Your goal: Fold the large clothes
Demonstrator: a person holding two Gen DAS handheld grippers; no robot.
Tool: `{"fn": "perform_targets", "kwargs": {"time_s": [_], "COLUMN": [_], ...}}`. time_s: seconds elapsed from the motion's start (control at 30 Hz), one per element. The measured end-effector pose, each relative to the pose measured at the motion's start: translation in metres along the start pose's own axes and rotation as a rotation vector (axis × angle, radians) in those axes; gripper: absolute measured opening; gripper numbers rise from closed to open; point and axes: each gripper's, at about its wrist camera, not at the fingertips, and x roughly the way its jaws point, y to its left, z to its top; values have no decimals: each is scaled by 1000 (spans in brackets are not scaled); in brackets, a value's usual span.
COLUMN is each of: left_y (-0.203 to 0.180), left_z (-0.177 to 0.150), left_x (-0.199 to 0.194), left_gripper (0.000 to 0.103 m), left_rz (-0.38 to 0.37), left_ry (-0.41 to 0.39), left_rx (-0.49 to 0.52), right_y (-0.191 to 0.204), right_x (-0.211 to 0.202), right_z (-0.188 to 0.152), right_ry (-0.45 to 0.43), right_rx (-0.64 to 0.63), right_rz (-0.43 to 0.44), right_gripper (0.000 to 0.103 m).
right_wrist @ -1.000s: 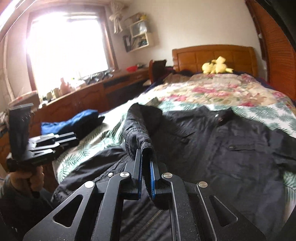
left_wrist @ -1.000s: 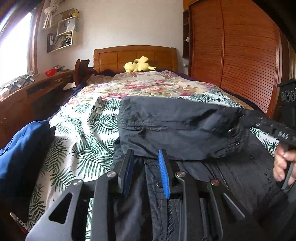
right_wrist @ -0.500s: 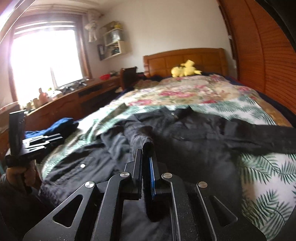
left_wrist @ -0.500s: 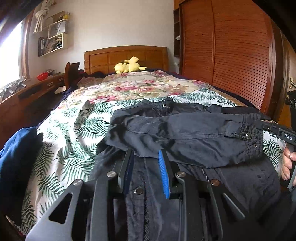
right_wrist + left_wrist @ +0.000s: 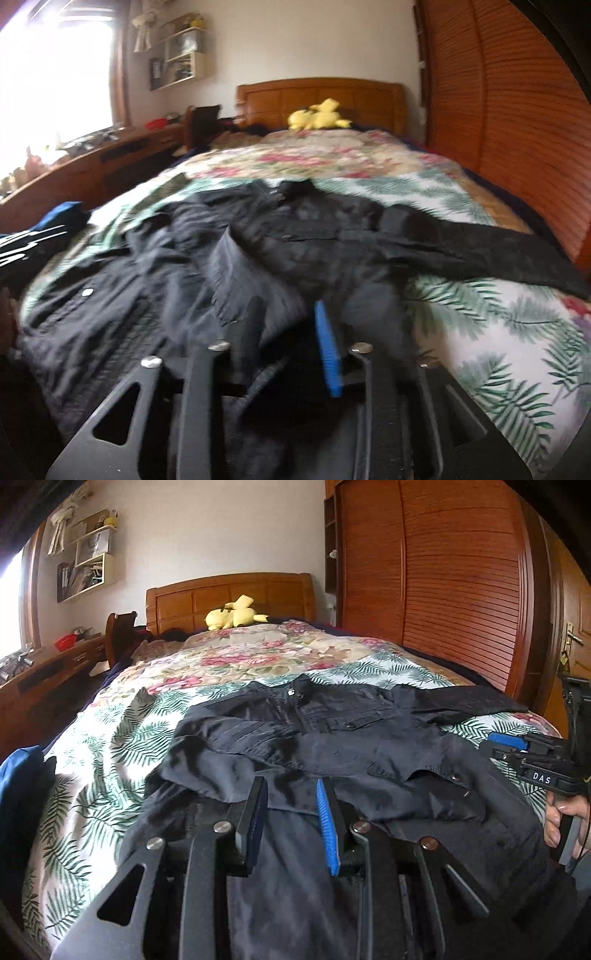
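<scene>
A dark jacket lies spread on the leaf-print bedcover, collar toward the headboard. One sleeve is folded across its chest; the other sleeve stretches out to the right. My left gripper hovers over the jacket's lower part, open, with nothing pinched. My right gripper is over the folded sleeve's end. Its jaws are opening, and cloth lies loose between and under them without being pressed. In the left wrist view the right gripper shows at the right edge, held by a hand.
A yellow plush toy sits by the wooden headboard. A slatted wooden wardrobe runs along the bed's right side, a long desk along the left. A blue garment lies at the bed's left edge.
The right gripper carried the sleeve across the jacket and lowered it, then its jaws parted and let the sleeve go. The left gripper slid sideways along the jacket's lower part.
</scene>
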Motion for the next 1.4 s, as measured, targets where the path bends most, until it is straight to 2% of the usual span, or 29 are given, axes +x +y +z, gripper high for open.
{"fn": "perform_targets", "kwargs": {"time_s": [0.03,0.2,0.4,0.57,0.87,1.17,1.4], "left_y": [-5,-21,-32,-42,-49,-54,-51], "left_z": [0,-1,-1,-2,-3,-3,-1], "left_x": [1,6,14,17,16,13,9], "left_gripper": [26,26,26,26,26,26,26], "left_rz": [-7,-11,-25,-43,-105,-99,-110], "left_ry": [-4,-37,-35,-30,-3,-3,-11], "left_rx": [1,14,15,35,42,59,43], "right_y": [-4,-10,5,9,9,11,-14], "right_x": [1,7,32,60,61,57,29], "right_z": [0,-7,-20,-36,-37,-35,-14], "right_ry": [1,23,108,217,212,197,133], "right_rx": [6,7,-56,-71,-70,-70,-18], "right_rz": [-4,57,93,71,60,46,37], "right_gripper": [40,41,41,43,45,46,46]}}
